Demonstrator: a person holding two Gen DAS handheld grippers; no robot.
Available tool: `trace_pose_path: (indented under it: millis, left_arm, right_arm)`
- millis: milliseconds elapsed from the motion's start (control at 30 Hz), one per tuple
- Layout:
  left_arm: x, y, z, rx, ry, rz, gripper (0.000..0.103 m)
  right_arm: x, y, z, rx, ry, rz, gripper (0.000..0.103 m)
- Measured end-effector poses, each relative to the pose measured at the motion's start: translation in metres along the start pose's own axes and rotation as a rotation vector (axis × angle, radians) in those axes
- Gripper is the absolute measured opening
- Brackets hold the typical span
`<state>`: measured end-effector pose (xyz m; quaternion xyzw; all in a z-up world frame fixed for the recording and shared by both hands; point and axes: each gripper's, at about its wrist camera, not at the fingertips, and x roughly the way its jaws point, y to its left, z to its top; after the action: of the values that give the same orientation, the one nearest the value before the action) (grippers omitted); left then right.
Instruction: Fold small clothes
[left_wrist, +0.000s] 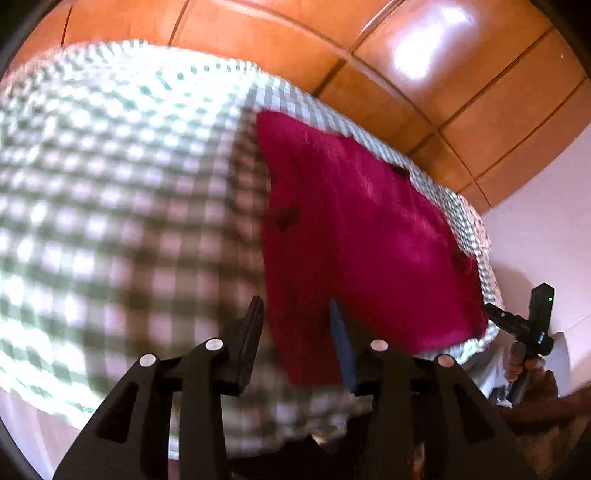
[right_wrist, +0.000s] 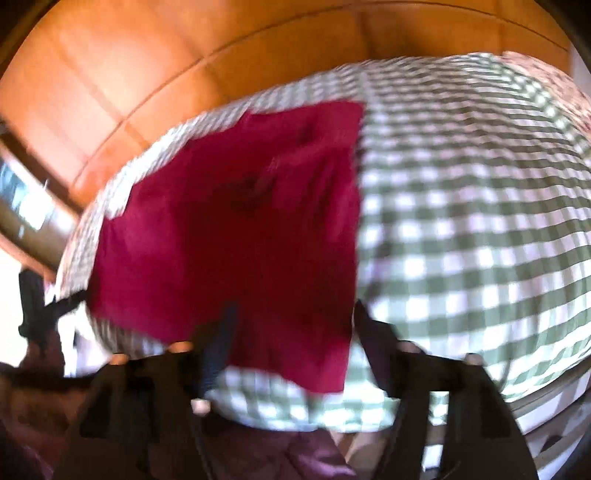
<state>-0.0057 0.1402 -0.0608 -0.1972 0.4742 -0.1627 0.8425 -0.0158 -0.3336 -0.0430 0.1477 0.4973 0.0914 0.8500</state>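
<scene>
One red cloth (left_wrist: 362, 236) on the checked sheet (left_wrist: 122, 206), lying flat, roughly rectangular, a few dark creases in it. It sits toward one edge of the sheet, near the orange wood panels (left_wrist: 424, 66) behind.

Left gripper (left_wrist: 297, 314): jaws apart, nothing between them. Left finger over bare sheet, right blue-tinted finger over the near edge of the cloth. Pads not pressing on fabric as far as the left wrist view shows; whether the tips touch the cloth I can't tell.

Right gripper (right_wrist: 291, 317): jaws apart, wider than the left. Near corner of the cloth (right_wrist: 236, 229) hangs in the gap between the fingers in the right wrist view, but neither finger is clamped on it. Heavy motion blur in this view, so contact at the tips can't be resolved.

Cloth's right edge in the right wrist view runs straight, up from beside the right finger; sheet (right_wrist: 461, 221) is bare past it.

Right gripper (left_wrist: 532, 325) also shows at the far right of the left wrist view, held in a hand (left_wrist: 535, 376), just off the sheet's edge near the cloth corner. Left gripper shows as a dark blurred shape at the left edge of the right wrist view.

Both views blurred, the right one worse.
</scene>
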Motion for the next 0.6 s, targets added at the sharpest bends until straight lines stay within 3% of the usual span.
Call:
trace_pose_path:
  millis: [100,200,233,300,333,367,433,600]
  left_arm:
    - [0.010,-0.007,0.021,0.023,-0.037,0.022,0.037]
    - [0.023,-0.014,0.038,0.051,-0.051,0.039,0.047]
    - [0.029,-0.016,0.043,0.054,-0.055,0.044,0.047]
    - [0.041,-0.021,0.054,0.052,-0.052,0.026,0.046]
    - [0.045,-0.024,0.058,0.064,-0.049,0.019,0.044]
    - [0.050,-0.029,0.061,0.089,-0.042,0.017,0.029]
    - [0.053,-0.036,0.064,0.123,-0.038,0.035,0.009]
    - [0.031,-0.038,0.063,0.114,-0.093,0.003,0.006]
  right_arm:
    - [0.010,-0.004,0.015,0.027,-0.039,-0.066,0.068]
    - [0.027,-0.005,0.027,0.035,-0.052,-0.097,0.067]
    - [0.033,-0.004,0.032,0.034,-0.055,-0.102,0.063]
    - [0.043,-0.001,0.037,0.020,-0.046,-0.121,0.038]
    - [0.045,0.001,0.038,0.014,-0.042,-0.120,0.032]
    - [0.045,0.005,0.039,-0.001,-0.039,-0.116,0.024]
    - [0.041,0.012,0.037,-0.050,-0.039,-0.132,0.013]
    - [0.000,0.026,0.037,-0.097,-0.104,-0.110,0.009]
